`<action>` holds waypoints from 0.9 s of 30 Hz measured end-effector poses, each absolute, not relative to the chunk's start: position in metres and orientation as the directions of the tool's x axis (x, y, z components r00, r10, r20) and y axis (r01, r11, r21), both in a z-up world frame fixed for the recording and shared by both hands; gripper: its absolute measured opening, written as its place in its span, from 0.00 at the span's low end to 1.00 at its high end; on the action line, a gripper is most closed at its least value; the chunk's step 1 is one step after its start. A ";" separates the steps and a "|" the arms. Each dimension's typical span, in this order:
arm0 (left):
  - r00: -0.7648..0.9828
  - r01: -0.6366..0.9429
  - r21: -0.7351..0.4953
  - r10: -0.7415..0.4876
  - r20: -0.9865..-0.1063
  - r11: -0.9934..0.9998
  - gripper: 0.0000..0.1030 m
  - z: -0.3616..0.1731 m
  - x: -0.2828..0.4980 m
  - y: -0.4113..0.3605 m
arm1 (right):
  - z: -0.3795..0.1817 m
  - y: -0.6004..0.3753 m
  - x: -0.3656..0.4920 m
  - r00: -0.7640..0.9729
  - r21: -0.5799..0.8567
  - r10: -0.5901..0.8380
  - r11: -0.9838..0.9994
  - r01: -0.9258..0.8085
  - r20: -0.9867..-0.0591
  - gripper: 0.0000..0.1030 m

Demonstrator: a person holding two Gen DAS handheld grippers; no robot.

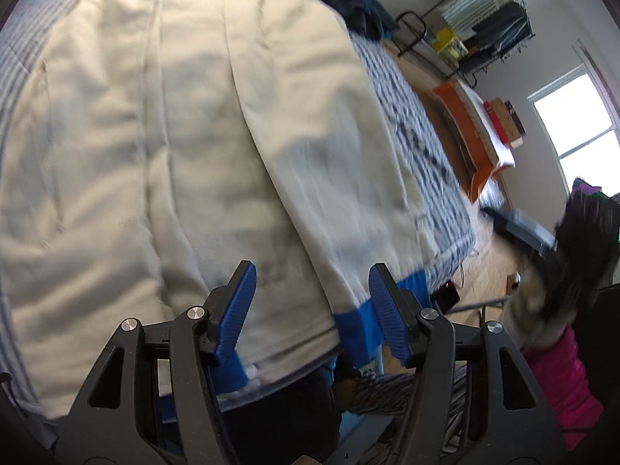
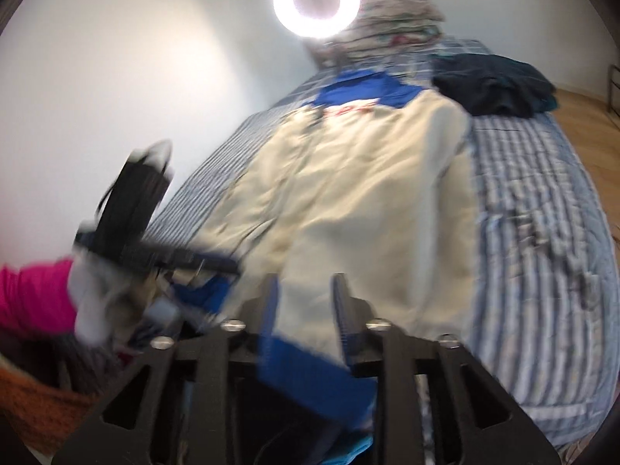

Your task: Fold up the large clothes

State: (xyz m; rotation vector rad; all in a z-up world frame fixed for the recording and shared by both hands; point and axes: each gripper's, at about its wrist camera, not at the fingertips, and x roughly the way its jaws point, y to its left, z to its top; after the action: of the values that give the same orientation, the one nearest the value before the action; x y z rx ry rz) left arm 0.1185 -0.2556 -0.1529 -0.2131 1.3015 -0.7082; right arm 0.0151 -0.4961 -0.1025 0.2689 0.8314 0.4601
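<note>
A large cream jacket (image 1: 201, 147) with blue collar and blue hem band lies spread lengthwise on a striped bed; it also shows in the right wrist view (image 2: 360, 201). My left gripper (image 1: 312, 275) is open just above the jacket's near hem, its blue fingers (image 1: 236, 310) apart and holding nothing. My right gripper (image 2: 306, 290) is open over the blue hem band (image 2: 310, 372), which lies between its blurred fingers. The left gripper (image 2: 131, 209) shows in the right wrist view at the left, blurred.
The blue-and-white striped bedcover (image 2: 534, 232) surrounds the jacket. A dark garment (image 2: 496, 85) lies at the bed's far right, with a pillow pile (image 2: 391, 19) behind it. A wooden floor, an orange box (image 1: 465, 131) and a wire rack (image 1: 484, 19) are to the right. A ring light (image 2: 316, 0) shines.
</note>
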 end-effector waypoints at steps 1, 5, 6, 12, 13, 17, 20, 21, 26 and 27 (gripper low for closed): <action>0.077 0.352 -0.527 -0.585 -0.807 0.774 0.60 -0.159 0.117 -0.260 | -0.103 -0.503 0.024 0.595 0.413 0.484 0.872 -0.263 -0.642 0.32; 0.036 0.333 -0.553 -0.596 -0.802 0.764 0.60 -0.171 0.112 -0.269 | -0.106 -0.529 0.063 0.607 0.426 0.455 0.881 -0.204 -0.651 0.32; 0.029 0.332 -0.559 -0.600 -0.799 0.760 0.60 -0.172 0.112 -0.271 | -0.109 -0.534 0.074 0.607 0.437 0.453 0.880 -0.187 -0.652 0.32; -0.007 0.323 -0.586 -0.618 -0.786 0.743 0.60 -0.183 0.110 -0.277 | -0.132 -0.572 0.127 0.609 0.545 0.463 0.837 -0.060 -0.644 0.32; -0.014 0.325 -0.591 -0.621 -0.784 0.738 0.59 -0.185 0.111 -0.278 | -0.136 -0.577 0.133 0.609 0.558 0.465 0.829 -0.045 -0.643 0.32; -0.037 0.343 -0.590 -0.617 -0.786 0.731 0.47 -0.191 0.111 -0.285 | -0.153 -0.587 0.162 0.591 0.604 0.487 0.797 0.000 -0.642 0.32; -0.046 0.347 -0.586 -0.611 -0.790 0.732 0.19 -0.194 0.113 -0.288 | -0.165 -0.588 0.180 0.577 0.613 0.489 0.790 0.026 -0.654 0.32; -0.053 0.343 -0.590 -0.612 -0.789 0.731 0.15 -0.197 0.113 -0.288 | -0.171 -0.589 0.187 0.571 0.623 0.493 0.781 0.042 -0.657 0.32; -0.047 0.359 -0.585 -0.611 -0.790 0.728 0.06 -0.197 0.112 -0.290 | -0.194 -0.592 0.211 0.544 0.645 0.505 0.759 0.090 -0.670 0.32; -0.046 0.360 -0.584 -0.611 -0.790 0.727 0.06 -0.197 0.111 -0.290 | -0.197 -0.592 0.215 0.546 0.661 0.517 0.745 0.093 -0.660 0.32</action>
State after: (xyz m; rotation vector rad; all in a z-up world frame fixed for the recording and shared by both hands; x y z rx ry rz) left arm 0.1110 -0.2898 -0.1966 -0.2234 1.4117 -0.7970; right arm 0.2147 -0.5921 -0.1971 0.7095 0.9786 0.2780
